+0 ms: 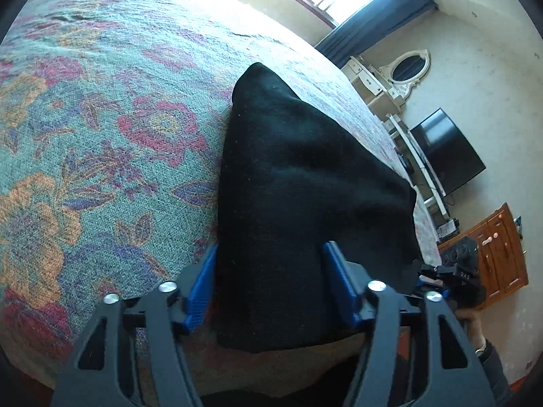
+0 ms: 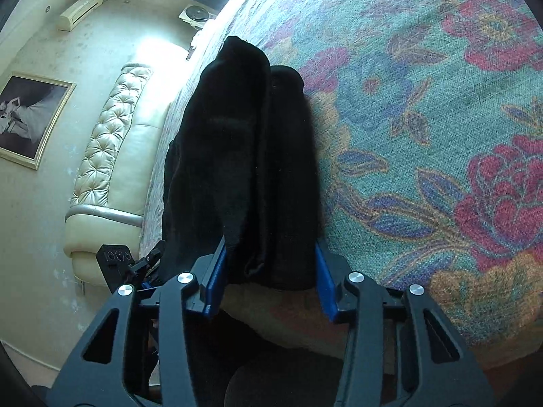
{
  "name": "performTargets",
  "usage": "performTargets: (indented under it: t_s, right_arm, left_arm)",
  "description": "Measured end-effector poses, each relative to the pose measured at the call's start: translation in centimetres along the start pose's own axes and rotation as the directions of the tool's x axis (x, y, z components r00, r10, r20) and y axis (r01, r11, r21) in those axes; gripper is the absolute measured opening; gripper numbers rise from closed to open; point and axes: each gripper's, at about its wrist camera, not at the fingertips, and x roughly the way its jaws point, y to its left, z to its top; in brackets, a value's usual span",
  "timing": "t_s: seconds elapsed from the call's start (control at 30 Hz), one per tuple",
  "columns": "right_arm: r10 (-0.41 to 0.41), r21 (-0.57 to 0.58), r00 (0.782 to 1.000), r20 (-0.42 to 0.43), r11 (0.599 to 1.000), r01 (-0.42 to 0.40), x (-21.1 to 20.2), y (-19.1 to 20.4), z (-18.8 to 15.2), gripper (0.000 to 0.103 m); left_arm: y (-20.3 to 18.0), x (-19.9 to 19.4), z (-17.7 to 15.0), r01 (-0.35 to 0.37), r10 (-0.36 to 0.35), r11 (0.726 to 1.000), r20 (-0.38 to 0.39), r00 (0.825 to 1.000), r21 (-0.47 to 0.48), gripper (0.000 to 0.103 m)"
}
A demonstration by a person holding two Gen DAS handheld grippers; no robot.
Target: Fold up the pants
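Nearest the lens in the left wrist view, the left gripper point(image 1: 271, 281) is sitting w/ its black arms and blue pads point(image 1: 200, 291) straddling the near end of the black pants point(image 1: 305, 186); the fabric is filling the gap from pad to pad, so the tongs are looking clamped on the cloth, roughly half apart; the pants are lying folded into a thick dark bundle on the floral bedspread point(image 1: 101, 118), near the bed's edge, narrowing toward the far end; beyond the bed a window w/ dark blue curtains point(image 1: 383, 10), a white dresser w/ an oval mirror point(image 1: 409, 68), a dark TV screen point(image 1: 444, 151) and a wooden cabinet point(image 1: 499, 251) are showing; at lower right the right gripper point(image 1: 451, 271) is peeking in beside the pants, w/ a hand point(image 1: 471, 325) and a dark sleeve below it. In the right wrist view the right gripper point(image 2: 268, 278) is also straddling the near end of the pants point(image 2: 244, 156); two stacked folds are running away from the lens, and the blue pads point(image 2: 215, 281) are lying against both sides of the bundle, clamped on it, about half apart; the bedspread point(image 2: 424, 118) is spreading to the right; to the left are a tufted cream headboard point(image 2: 112, 142), a framed picture point(image 2: 30, 118), a wall AC unit point(image 2: 79, 10), and the left gripper point(image 2: 135, 264) at the pants' left edge.
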Motion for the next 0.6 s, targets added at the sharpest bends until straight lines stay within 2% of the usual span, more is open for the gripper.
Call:
performTargets:
  t_s: [0.07,0.17,0.23,0.33,0.37,0.4,0.43,0.5,0.6]
  right_arm:
    - [-0.002,-0.007,1.000,-0.003,1.000,0.002,-0.1,-0.2,0.1,0.043]
    - [0.020,-0.003,1.000,-0.008,1.000,-0.020,-0.1,-0.7,0.1,0.041]
    - [0.040,-0.010,0.999,-0.013,0.999,-0.040,-0.6,-1.9,0.2,0.040]
    - [0.095,0.008,0.995,-0.014,0.995,-0.095,-1.2,-2.6,0.2,0.044]
    - [0.105,0.025,0.994,-0.010,0.994,-0.105,-1.6,-2.9,0.2,0.048]
    - [0.108,0.037,0.994,-0.005,0.993,-0.108,-2.2,-3.2,0.4,0.057]
    - [0.098,0.035,0.995,0.002,0.995,-0.098,-2.8,-3.1,0.6,0.063]
    - [0.062,0.000,0.997,0.048,0.998,-0.062,-4.4,-2.8,1.3,0.085]
    - [0.055,-0.022,0.992,0.113,0.998,-0.053,-5.5,-2.8,3.1,0.089]
  left_arm:
    - [-0.4,-0.1,-0.1,-0.015,0.014,0.999,0.009,1.000,0.030,0.053]
    - [0.1,0.0,-0.2,0.011,-0.012,1.000,0.006,1.000,0.016,0.045]
    - [0.7,0.1,-0.5,0.039,-0.039,0.999,0.005,0.999,-0.001,0.045]
    - [1.8,-0.4,-0.4,0.093,-0.093,0.994,0.002,0.996,-0.050,0.053]
    - [2.2,-0.9,-0.3,0.099,-0.099,0.993,0.003,0.995,-0.061,0.058]
    - [2.5,-1.6,0.1,0.088,-0.087,0.994,0.022,0.996,-0.068,0.063]
    - [2.9,-2.5,0.5,0.080,-0.076,0.994,0.061,0.995,-0.071,0.076]
    - [3.4,-4.0,1.6,0.091,-0.083,0.994,0.131,0.988,-0.059,0.081]
    - [4.0,-3.8,2.9,0.080,-0.075,0.996,0.136,0.988,-0.035,0.082]
